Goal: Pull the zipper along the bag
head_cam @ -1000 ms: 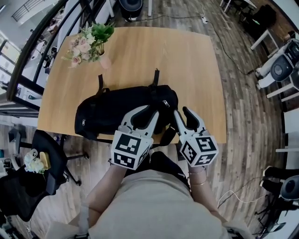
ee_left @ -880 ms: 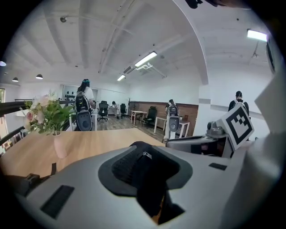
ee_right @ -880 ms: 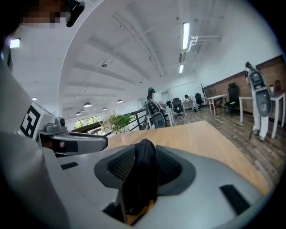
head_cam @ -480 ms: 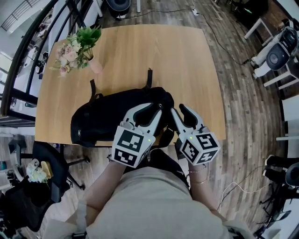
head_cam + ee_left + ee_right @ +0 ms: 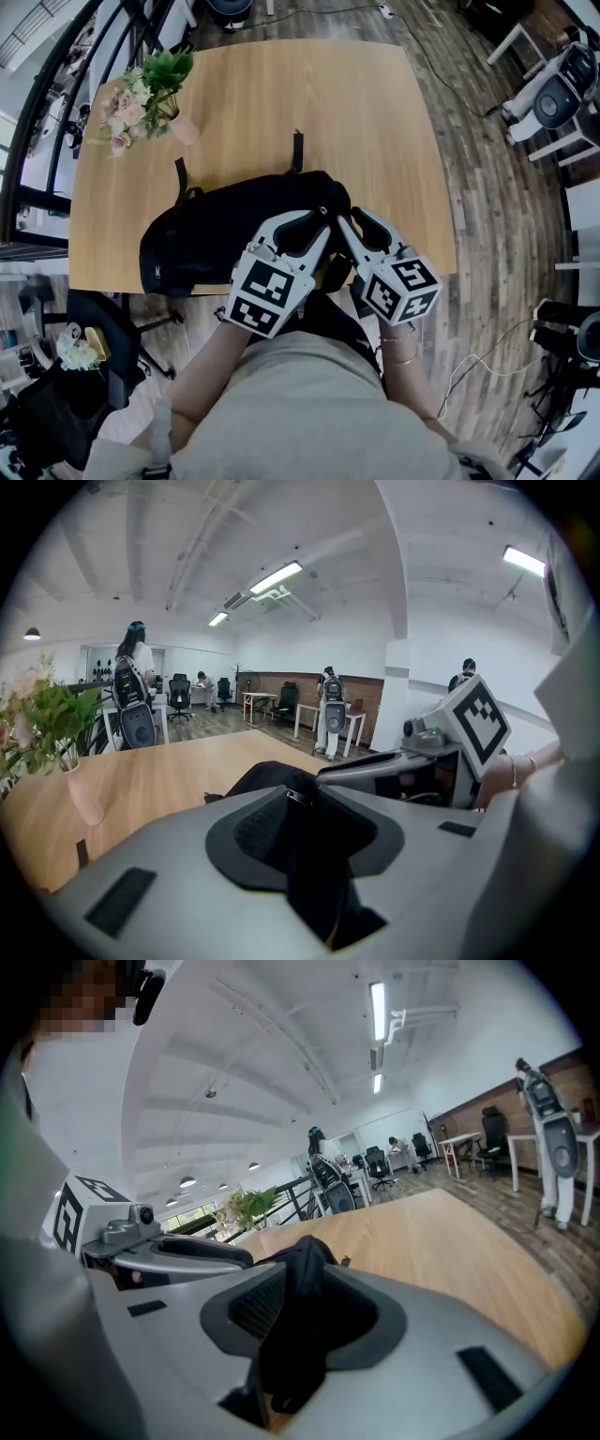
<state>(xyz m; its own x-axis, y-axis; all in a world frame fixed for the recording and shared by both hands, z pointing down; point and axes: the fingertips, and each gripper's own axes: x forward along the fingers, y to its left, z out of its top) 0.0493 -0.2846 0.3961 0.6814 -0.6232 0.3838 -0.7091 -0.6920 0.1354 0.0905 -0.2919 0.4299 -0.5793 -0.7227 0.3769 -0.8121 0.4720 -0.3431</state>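
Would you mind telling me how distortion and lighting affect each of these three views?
Head view: fisheye bows the table edges; light is even, and the black bag shows little detail. Left gripper view: dark rounded corners, bright ceiling strip lights. Right gripper view: same vignette, a glaring ceiling light, mosaic patch top left.

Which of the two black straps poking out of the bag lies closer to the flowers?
The left-hand strap in the head view, just below the pink vase; the other strap sticks out farther right.
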